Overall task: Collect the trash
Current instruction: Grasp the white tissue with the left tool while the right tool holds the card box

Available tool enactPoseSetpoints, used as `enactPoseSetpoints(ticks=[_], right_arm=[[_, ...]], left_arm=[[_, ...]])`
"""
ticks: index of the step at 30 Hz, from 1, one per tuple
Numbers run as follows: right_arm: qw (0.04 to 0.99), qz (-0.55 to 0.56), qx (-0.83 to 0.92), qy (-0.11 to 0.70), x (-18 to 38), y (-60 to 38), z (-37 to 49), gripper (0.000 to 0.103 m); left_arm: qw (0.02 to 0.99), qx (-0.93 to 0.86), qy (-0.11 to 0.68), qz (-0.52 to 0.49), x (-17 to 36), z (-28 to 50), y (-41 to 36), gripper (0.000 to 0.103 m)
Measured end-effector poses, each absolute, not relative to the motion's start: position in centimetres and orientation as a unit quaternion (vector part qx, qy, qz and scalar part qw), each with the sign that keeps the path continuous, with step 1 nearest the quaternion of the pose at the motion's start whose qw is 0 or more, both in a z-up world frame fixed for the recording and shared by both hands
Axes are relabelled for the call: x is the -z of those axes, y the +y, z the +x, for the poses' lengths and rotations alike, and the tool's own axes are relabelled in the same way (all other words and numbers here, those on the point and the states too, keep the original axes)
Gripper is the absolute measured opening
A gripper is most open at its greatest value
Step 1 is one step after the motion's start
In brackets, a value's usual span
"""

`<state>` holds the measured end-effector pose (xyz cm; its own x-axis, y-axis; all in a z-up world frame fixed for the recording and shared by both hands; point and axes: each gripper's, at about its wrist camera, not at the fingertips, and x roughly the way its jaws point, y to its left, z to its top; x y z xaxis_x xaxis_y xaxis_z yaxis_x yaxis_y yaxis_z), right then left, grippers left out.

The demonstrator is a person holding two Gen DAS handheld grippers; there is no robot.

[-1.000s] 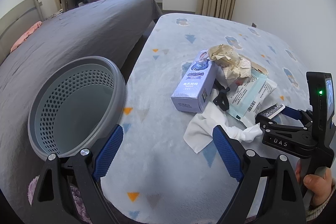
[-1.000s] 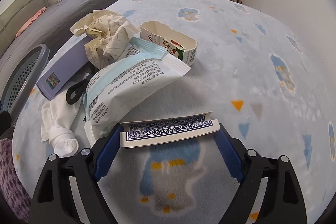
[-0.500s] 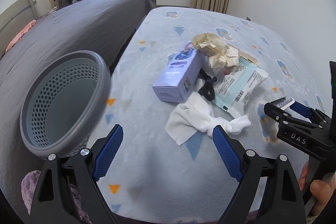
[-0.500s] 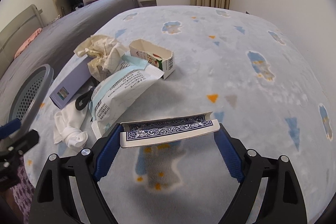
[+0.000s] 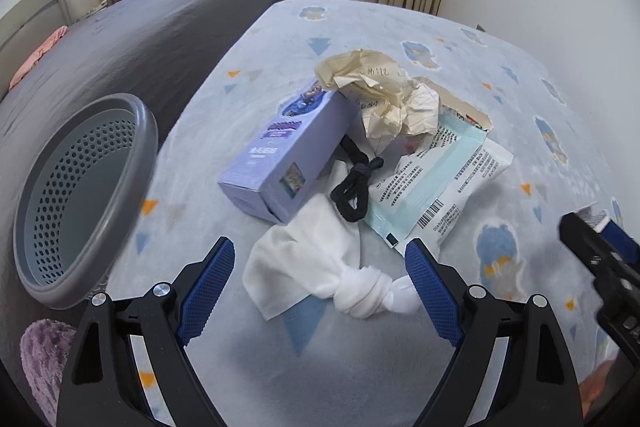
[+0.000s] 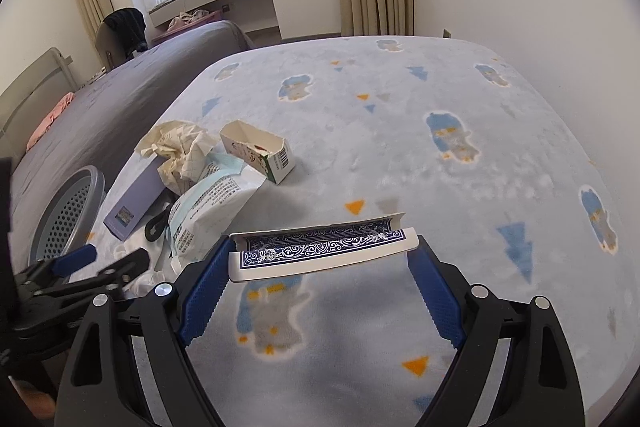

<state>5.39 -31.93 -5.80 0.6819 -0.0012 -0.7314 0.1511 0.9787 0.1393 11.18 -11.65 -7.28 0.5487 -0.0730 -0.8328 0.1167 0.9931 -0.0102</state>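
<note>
While right gripper (image 6: 322, 259) has lifted card box (image 6: 320, 247) clear of blanket (image 6: 400, 155), jaws clamped on its ends, left gripper (image 5: 320, 279) has closed in on knotted white wipe (image 5: 320, 275), jaws spread, empty. Mesh bin (image 5: 80, 195) left of pile; drop pending.

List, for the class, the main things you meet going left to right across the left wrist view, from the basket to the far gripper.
Grey perforated basket → purple box → black hair tie → white and teal wrapper → right gripper holding a card box at the right edge.
</note>
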Motion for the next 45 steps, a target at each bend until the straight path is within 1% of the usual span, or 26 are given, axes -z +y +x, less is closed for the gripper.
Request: enactPoseSetpoints(ticks=[6,17,22,28,32,33,35,37,38,40,41,43,45], right_arm=[[0.912,0.107,0.048,0.393,5.5,-32.8,5.1,0.084],[0.913,0.102,0.047,0.391,5.4,-32.4,4.6,0.084],[0.913,0.100,0.045,0.392,5.4,-32.3,4.6,0.084],[0.913,0.100,0.045,0.392,5.5,-32.2,4.5,0.084],[0.913,0.100,0.042,0.393,5.6,-32.1,4.5,0.084],[0.913,0.100,0.041,0.393,5.6,-32.0,4.5,0.084],[0.914,0.099,0.040,0.392,5.6,-31.9,4.6,0.084],[0.913,0.099,0.040,0.393,5.6,-31.9,4.6,0.084],[0.913,0.100,0.039,0.394,5.6,-31.9,4.6,0.084],[0.913,0.100,0.038,0.394,5.6,-31.8,4.7,0.084],[0.913,0.099,0.038,0.393,5.6,-31.8,4.7,0.084],[0.914,0.099,0.036,0.391,5.5,-31.7,4.6,0.084],[0.914,0.097,0.037,0.392,5.5,-31.6,4.7,0.084]], left_arm=[[0.874,0.029,0.481,0.064,8.6,11.1,-12.3,0.086],[0.878,0.029,0.469,0.086,7.7,7.8,-9.3,0.087],[0.878,0.042,0.473,0.058,7.8,7.6,-8.2,0.090],[0.872,0.058,0.485,0.039,8.7,8.3,-8.5,0.090],[0.862,0.062,0.501,0.031,9.8,9.0,-8.9,0.087],[0.860,0.063,0.505,0.026,10.1,9.2,-8.9,0.084],[0.863,0.060,0.501,0.026,10.1,9.3,-8.9,0.082],[0.865,0.064,0.497,0.027,10.0,9.3,-9.0,0.072],[0.866,0.068,0.495,0.027,9.8,9.3,-9.0,0.068],[0.866,0.076,0.493,0.029,9.7,9.1,-9.1,0.054],[0.866,0.082,0.492,0.031,9.6,9.0,-9.2,0.050],[0.865,0.093,0.492,0.037,9.5,8.7,-9.3,0.033],[0.863,0.103,0.493,0.039,9.3,8.5,-9.1,0.032]])
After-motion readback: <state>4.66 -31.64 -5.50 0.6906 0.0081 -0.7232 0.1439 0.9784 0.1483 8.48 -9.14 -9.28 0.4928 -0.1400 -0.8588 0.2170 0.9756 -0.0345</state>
